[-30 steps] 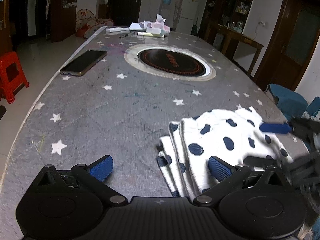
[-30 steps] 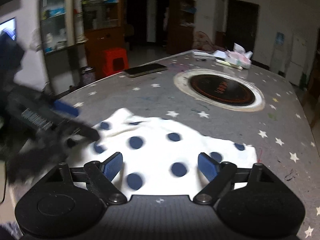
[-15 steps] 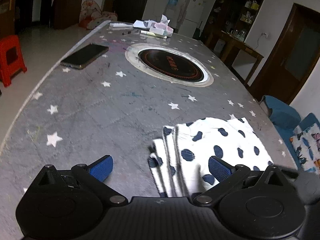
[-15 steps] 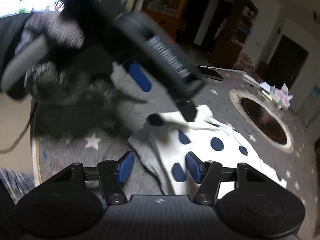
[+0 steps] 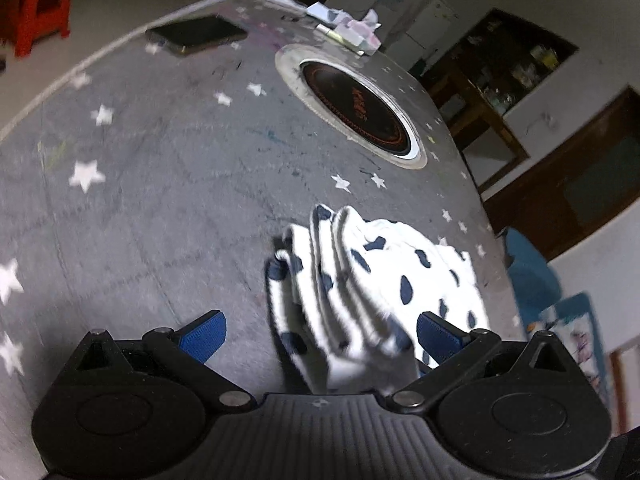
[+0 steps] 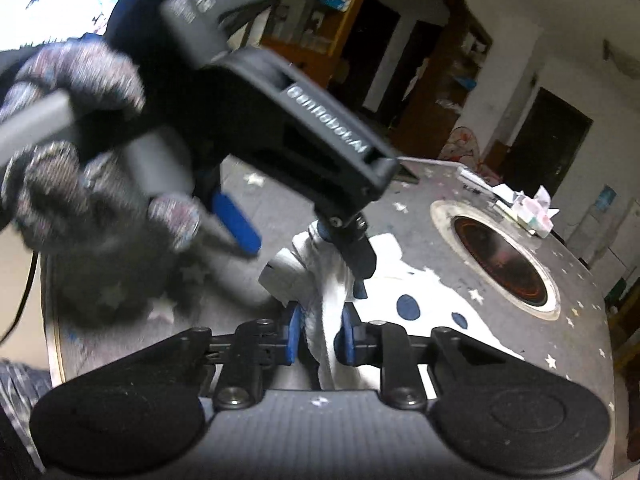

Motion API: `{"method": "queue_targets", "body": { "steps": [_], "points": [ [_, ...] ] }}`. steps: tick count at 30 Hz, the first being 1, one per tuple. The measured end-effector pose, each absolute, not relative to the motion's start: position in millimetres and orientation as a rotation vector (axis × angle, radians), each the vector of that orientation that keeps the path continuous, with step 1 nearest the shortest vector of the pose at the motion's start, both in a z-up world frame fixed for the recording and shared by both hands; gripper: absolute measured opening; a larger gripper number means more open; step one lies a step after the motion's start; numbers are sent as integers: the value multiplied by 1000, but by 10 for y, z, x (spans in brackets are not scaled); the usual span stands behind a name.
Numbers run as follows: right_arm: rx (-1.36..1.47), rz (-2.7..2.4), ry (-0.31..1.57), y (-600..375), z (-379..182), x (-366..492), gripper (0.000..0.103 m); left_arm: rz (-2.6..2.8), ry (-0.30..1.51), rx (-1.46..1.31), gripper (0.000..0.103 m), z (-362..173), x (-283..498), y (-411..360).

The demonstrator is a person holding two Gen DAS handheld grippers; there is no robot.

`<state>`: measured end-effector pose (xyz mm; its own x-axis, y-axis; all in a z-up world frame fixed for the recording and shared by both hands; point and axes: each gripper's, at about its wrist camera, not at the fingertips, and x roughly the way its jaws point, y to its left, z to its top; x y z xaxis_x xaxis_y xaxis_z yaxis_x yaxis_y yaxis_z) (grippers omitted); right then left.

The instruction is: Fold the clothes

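We are working on a white garment with dark blue polka dots (image 5: 384,276), lying bunched in soft pleats on the grey star-printed tablecloth (image 5: 160,208), near the table's close edge and well short of the round induction hob (image 5: 356,108). Our right gripper (image 6: 320,338) is pinching a gathered end of the cloth between its blue pads (image 6: 294,334). Our left gripper (image 5: 320,332) is hovering with its fingers spread wide, the pleated edge sitting between them but not clamped. We are judging the fabric light, limp and easily creased, so it will sag from any single hold. We are best taking it at an outer hem or corner, both layers together. A phone (image 5: 196,34) is lying well apart.
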<state>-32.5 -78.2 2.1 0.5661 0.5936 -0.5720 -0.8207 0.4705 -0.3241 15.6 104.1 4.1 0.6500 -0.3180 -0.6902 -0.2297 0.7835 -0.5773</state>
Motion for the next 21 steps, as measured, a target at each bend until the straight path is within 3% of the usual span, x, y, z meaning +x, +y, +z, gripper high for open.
{"method": "queue_targets", "body": {
  "steps": [7, 16, 17, 21],
  "points": [
    [-587, 898, 411, -861, 91, -312, 18, -76, 886, -806, 98, -35, 227, 1057],
    [-550, 894, 403, -905, 125, -312, 17, -88, 900, -940, 69, -144, 296, 1093],
    [-548, 896, 408, -902, 112, -314, 17, -82, 901, -950, 61, -156, 299, 1100],
    [-537, 903, 430, -894, 64, -320, 18, -65, 908, -974, 43, -206, 303, 1123]
  ]
}}
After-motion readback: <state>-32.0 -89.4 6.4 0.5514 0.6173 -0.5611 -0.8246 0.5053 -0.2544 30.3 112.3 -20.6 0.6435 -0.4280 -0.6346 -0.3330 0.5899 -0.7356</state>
